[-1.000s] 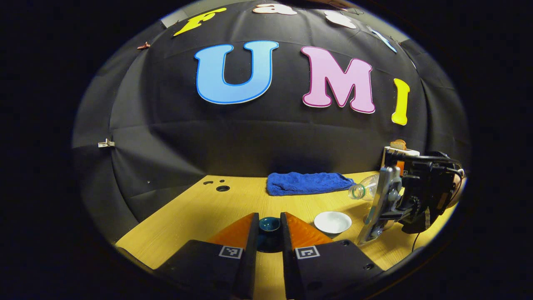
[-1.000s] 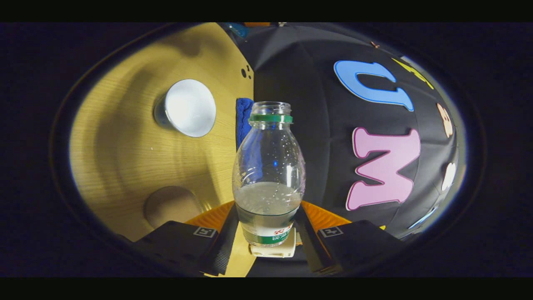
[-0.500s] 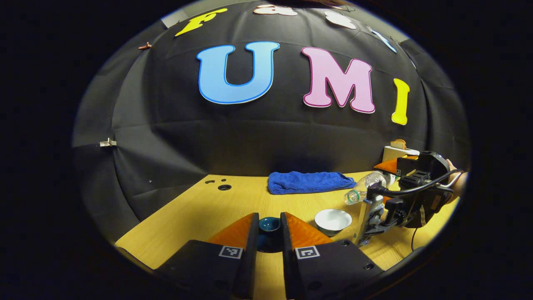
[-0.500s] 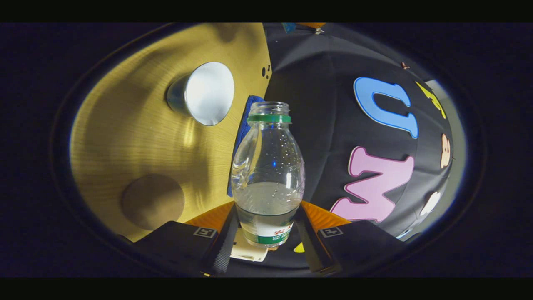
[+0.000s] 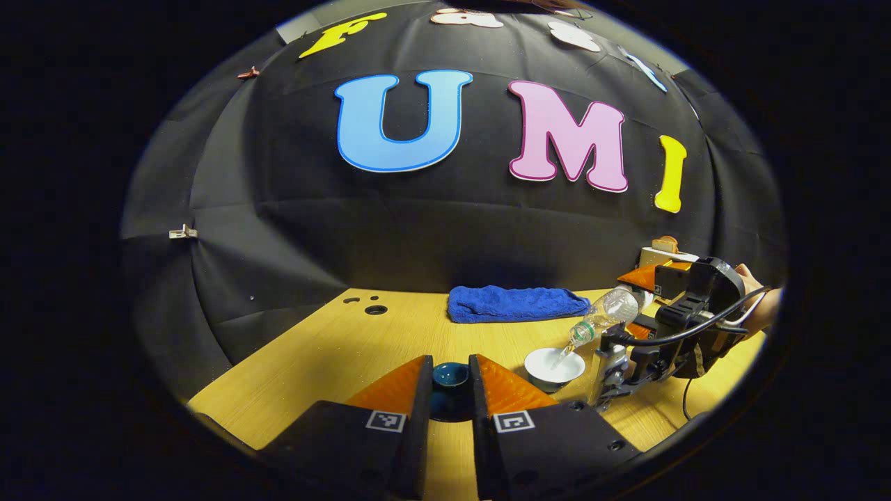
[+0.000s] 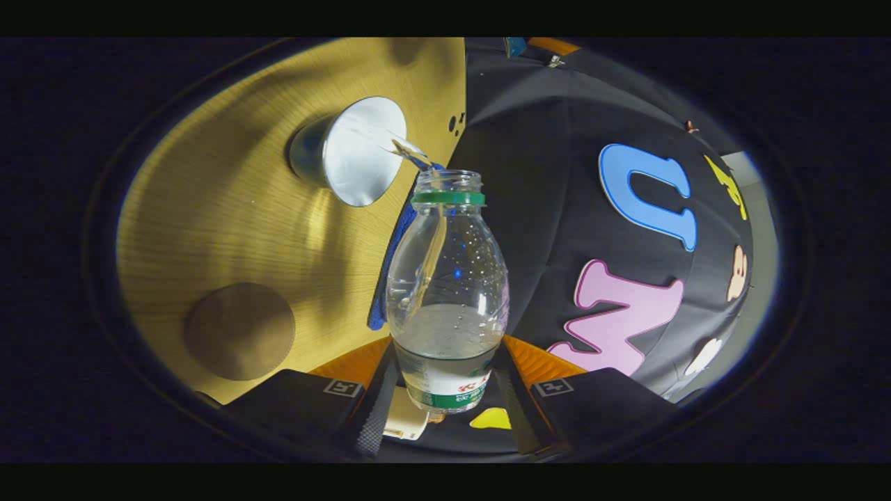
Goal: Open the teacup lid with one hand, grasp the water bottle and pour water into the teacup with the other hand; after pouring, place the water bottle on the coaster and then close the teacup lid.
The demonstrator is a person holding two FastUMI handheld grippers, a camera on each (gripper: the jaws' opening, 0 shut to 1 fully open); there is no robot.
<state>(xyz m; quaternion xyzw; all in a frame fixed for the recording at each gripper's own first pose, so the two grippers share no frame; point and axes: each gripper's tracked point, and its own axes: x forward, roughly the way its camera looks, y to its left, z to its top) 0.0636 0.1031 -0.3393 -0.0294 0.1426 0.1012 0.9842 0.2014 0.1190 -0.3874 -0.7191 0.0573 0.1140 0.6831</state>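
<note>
Water bottle (image 6: 447, 292): clear plastic, uncapped, about a third full. Judged light, thin-walled and slippery, so best held low on the body, where the right gripper (image 6: 445, 390) fingers clamp it now at the label. Long axis tilted, mouth pointing down toward the white teacup (image 5: 555, 367) on the desk (image 5: 334, 348); a thin stream runs into the cup. Left gripper (image 5: 450, 390) fingers pinch the dark teacup lid (image 5: 450, 379), held just above the desk. Round coaster (image 6: 239, 331) lies bare near the cup.
</note>
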